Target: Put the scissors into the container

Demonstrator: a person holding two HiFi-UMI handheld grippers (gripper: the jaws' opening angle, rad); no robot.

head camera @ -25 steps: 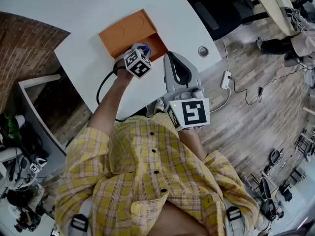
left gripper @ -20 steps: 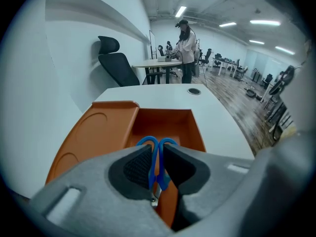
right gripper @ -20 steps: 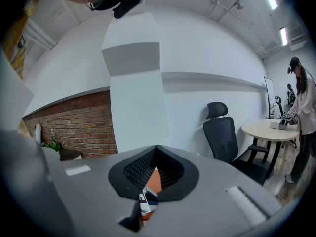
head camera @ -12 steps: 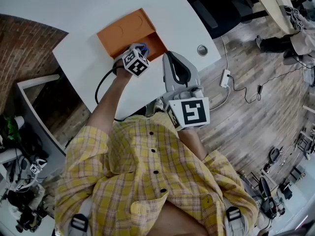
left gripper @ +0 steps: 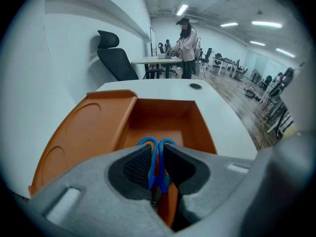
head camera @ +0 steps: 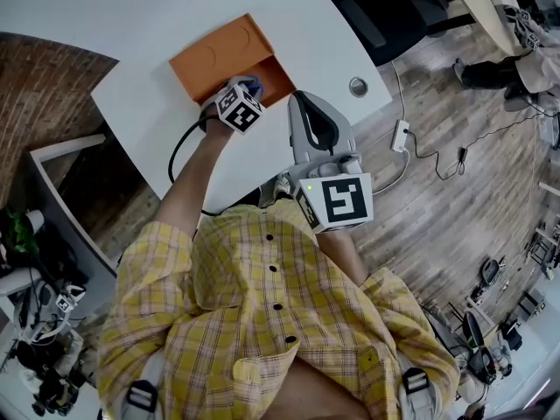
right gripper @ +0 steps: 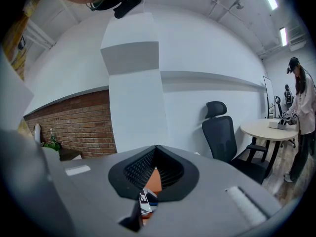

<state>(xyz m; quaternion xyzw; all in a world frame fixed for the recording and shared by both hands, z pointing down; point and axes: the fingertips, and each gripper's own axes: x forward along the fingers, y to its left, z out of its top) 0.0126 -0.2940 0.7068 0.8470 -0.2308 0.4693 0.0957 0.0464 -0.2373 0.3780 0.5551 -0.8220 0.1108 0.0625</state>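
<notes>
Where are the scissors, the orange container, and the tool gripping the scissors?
scissors (left gripper: 160, 177): left gripper view, on the blue handles.
orange container (left gripper: 165, 113): left gripper view, on its inner back wall.
left tool (left gripper: 157, 152): left gripper view, midway between its tips, clamped on the scissors.

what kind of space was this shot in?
Most likely an open-plan office or lab: a black high-backed office chair, a round pale meeting table beside it, long ceiling strip lights and a wood-plank floor.
</notes>
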